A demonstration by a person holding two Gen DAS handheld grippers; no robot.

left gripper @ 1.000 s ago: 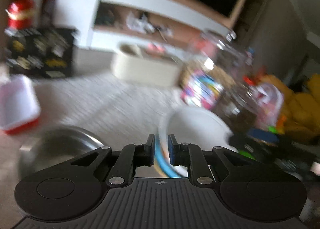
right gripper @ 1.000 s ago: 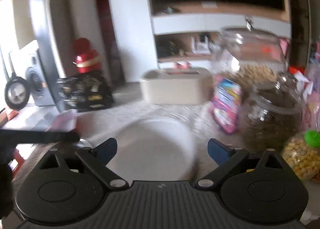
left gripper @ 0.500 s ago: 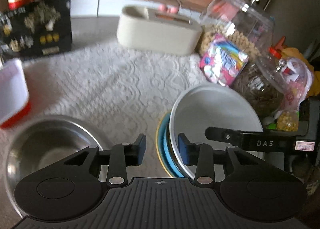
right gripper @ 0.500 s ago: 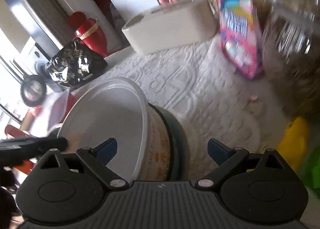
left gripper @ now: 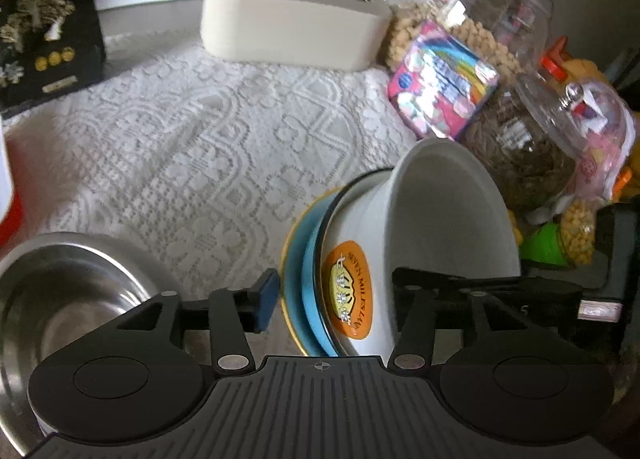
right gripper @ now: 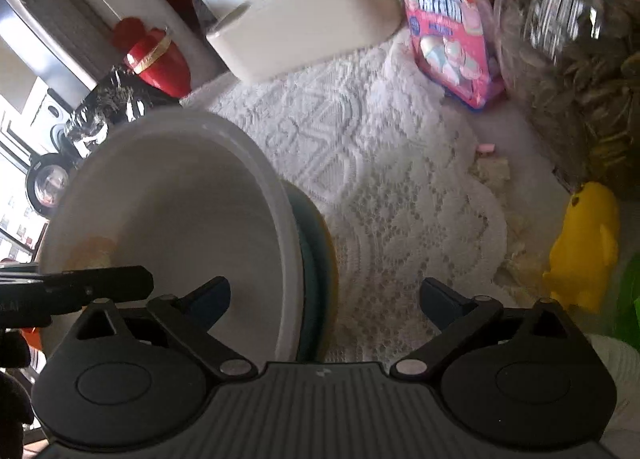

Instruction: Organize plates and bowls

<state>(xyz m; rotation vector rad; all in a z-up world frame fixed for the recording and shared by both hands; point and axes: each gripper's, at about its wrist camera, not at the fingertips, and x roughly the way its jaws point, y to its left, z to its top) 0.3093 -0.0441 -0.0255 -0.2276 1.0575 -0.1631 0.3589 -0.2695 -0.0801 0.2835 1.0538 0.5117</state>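
A white bowl (left gripper: 444, 219) with an orange sticker sits nested on a blue plate with a yellow rim (left gripper: 298, 259), on the lace cloth. My left gripper (left gripper: 332, 301) is open, its jaws spread either side of the stack's near edge; the right finger reaches inside the bowl. A steel bowl (left gripper: 60, 299) stands at the lower left. In the right wrist view the white bowl (right gripper: 180, 211) and the plate (right gripper: 320, 259) under it lie between the jaws of my open right gripper (right gripper: 324, 299); its left finger is inside the bowl.
A beige oblong box (left gripper: 292, 31), a pink candy bag (left gripper: 440, 79) and glass jars (left gripper: 540, 139) stand behind and to the right. A black box (left gripper: 44, 43) is at the far left. A yellow toy (right gripper: 584, 251) lies right of the stack.
My left gripper has opened wide and closed in on the bowl and plate. Both cameras have tilted down and moved nearer the stack. The right gripper stays open.
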